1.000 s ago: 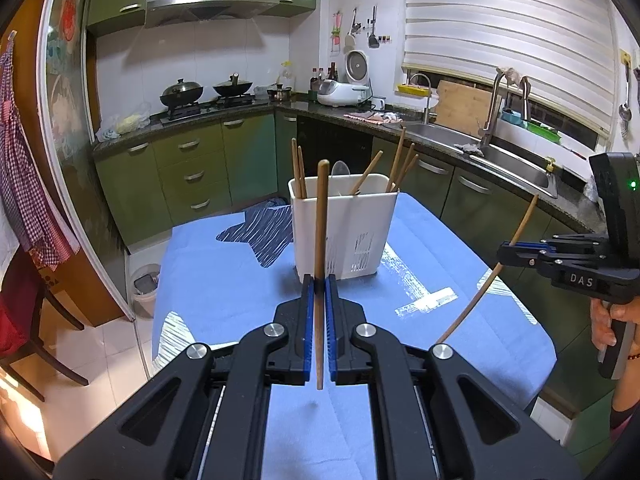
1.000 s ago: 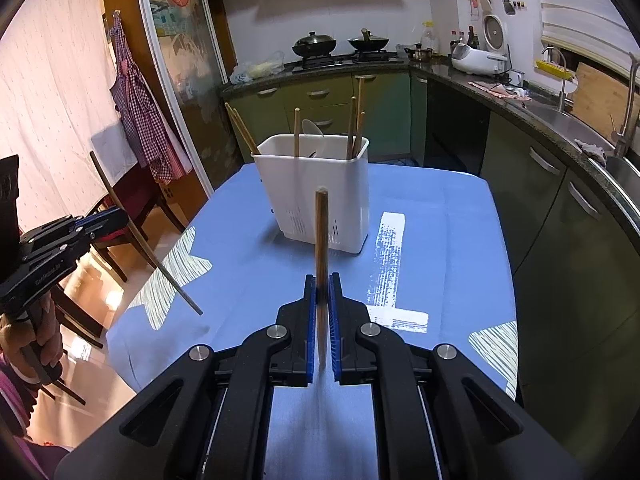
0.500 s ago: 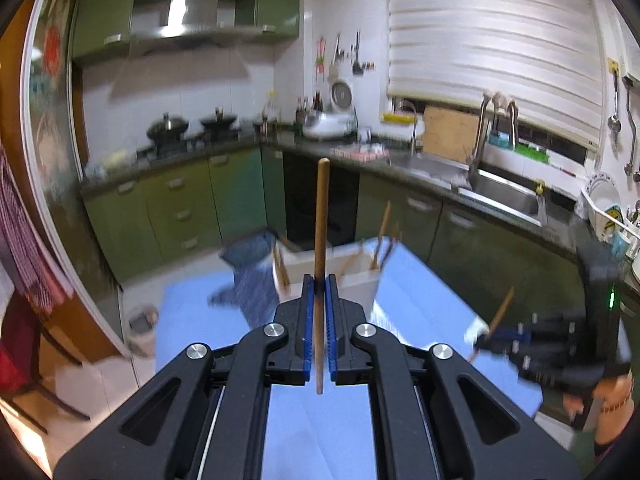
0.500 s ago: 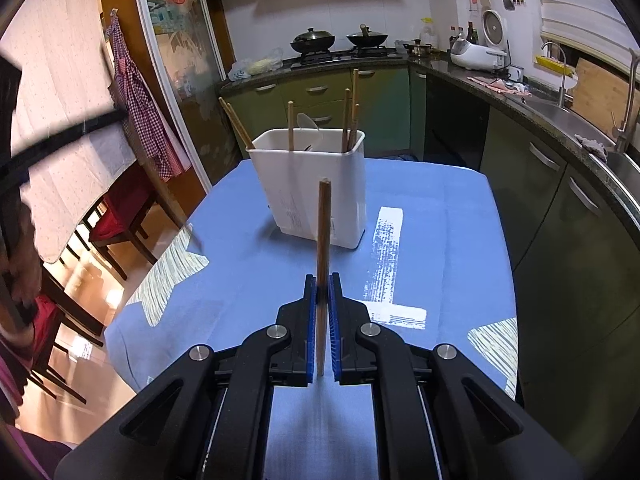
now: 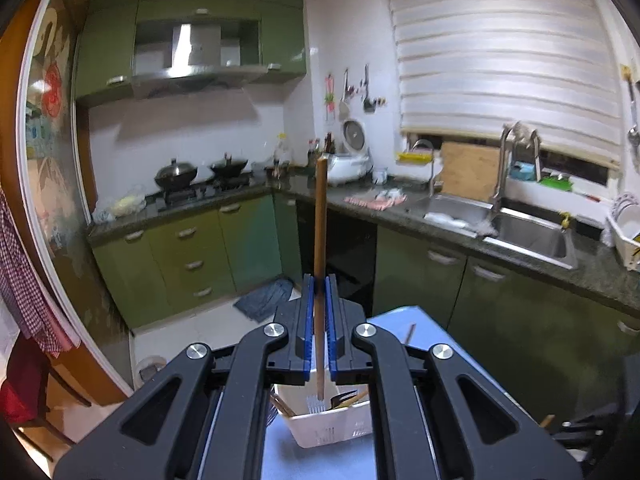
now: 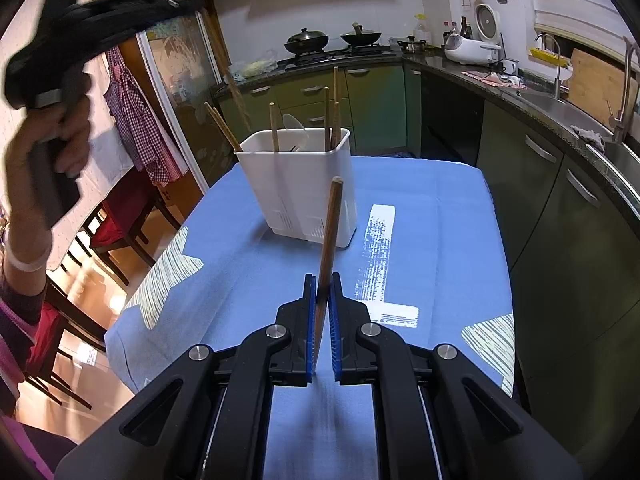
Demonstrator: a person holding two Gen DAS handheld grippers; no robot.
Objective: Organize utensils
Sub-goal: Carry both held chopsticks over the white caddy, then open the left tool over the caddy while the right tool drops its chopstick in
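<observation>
Clamping a chopstick (image 5: 320, 240) upright between blue pads (image 5: 307, 320): left gripper (image 5: 320, 284), raised above white holder (image 5: 328, 428), stick's lower tip hanging over the holder's open top. Seen from right wrist view: left gripper (image 6: 100, 4) blurred, high at upper left, gripped by left hand (image 6: 52, 136). Right gripper (image 6: 322, 280) low over blue cloth (image 6: 440, 220), pads (image 6: 335, 320) slightly apart; second chopstick (image 6: 330, 240) leaning against the left pad, tilted right at top, a gap showing on its right side; whether truly pinched, cannot tell. Beyond it, holder (image 6: 304, 184) standing on cloth, several chopsticks and a white spoon (image 6: 296, 128) upright inside. Farther back: green cabinets (image 6: 372, 92), two woks on stove (image 6: 332, 38), rice cooker (image 6: 472, 48), sink (image 5: 528, 236) under blinds (image 5: 504, 60).
</observation>
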